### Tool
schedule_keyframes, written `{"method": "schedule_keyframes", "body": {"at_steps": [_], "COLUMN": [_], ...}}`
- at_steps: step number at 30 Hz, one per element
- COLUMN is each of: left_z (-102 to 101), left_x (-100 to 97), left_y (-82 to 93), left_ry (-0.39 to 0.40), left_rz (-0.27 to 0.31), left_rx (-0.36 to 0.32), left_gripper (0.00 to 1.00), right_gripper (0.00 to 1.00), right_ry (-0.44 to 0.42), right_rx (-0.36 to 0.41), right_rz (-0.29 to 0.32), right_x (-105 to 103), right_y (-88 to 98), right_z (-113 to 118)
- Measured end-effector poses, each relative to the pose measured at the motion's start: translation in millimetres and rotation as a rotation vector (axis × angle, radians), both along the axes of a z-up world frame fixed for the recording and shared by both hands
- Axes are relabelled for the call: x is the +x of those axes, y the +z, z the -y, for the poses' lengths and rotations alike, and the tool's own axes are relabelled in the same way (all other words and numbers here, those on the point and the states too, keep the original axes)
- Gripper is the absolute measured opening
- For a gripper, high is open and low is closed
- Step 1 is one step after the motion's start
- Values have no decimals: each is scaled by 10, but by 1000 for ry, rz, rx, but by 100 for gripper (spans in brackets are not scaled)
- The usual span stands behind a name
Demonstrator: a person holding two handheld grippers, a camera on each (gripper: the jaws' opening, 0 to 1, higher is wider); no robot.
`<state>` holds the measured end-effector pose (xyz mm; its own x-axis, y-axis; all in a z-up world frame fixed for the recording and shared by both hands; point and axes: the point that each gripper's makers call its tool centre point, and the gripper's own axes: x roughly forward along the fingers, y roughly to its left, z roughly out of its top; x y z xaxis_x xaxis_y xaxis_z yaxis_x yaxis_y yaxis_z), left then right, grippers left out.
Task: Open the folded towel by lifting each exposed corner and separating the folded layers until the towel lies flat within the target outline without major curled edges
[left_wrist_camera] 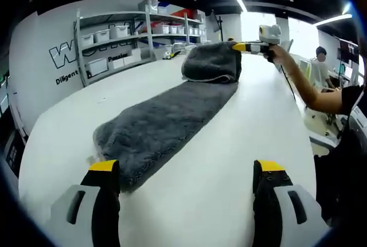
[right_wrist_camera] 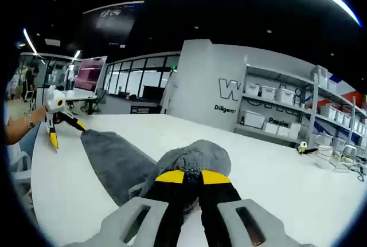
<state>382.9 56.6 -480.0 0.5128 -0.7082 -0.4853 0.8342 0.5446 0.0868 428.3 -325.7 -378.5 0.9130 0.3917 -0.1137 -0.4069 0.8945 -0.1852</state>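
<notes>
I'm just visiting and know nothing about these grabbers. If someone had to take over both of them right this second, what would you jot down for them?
Right gripper: shut on the grey towel, holding its far end bunched and lifted off the white table.
Left gripper: open, at the towel's near end, one jaw right at the near corner, nothing held.
Towel: a long strip lies along the table; the far end is a folded-over lump in the right gripper.
Done: most of the length is laid out.
Left: spread the raised end down flat, then open any remaining fold and smooth the edges. I can't make out a target outline on the table.
</notes>
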Motion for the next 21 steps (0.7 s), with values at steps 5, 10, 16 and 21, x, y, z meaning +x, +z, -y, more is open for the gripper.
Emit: {"method": "schedule_keyframes", "body": {"at_steps": [5, 10, 16, 21], "left_z": [29, 2, -49, -56], "left_x": [-10, 4, 5, -13], "left_y": [25, 32, 53, 35], "left_ry": [-5, 6, 18, 20], "left_rz": [9, 9, 9, 6], "left_rx": [-6, -4, -14, -15], "left_gripper": [96, 96, 96, 96], "right_gripper": [3, 4, 4, 5], "right_ry": [-32, -66, -86, -91], "right_rx": [10, 5, 6, -21], "right_rz": [-15, -55, -100, -167], "right_x": [-28, -68, -154, -175], "right_y": [-109, -287, -487, -708], "right_z": [157, 360, 515, 593]}}
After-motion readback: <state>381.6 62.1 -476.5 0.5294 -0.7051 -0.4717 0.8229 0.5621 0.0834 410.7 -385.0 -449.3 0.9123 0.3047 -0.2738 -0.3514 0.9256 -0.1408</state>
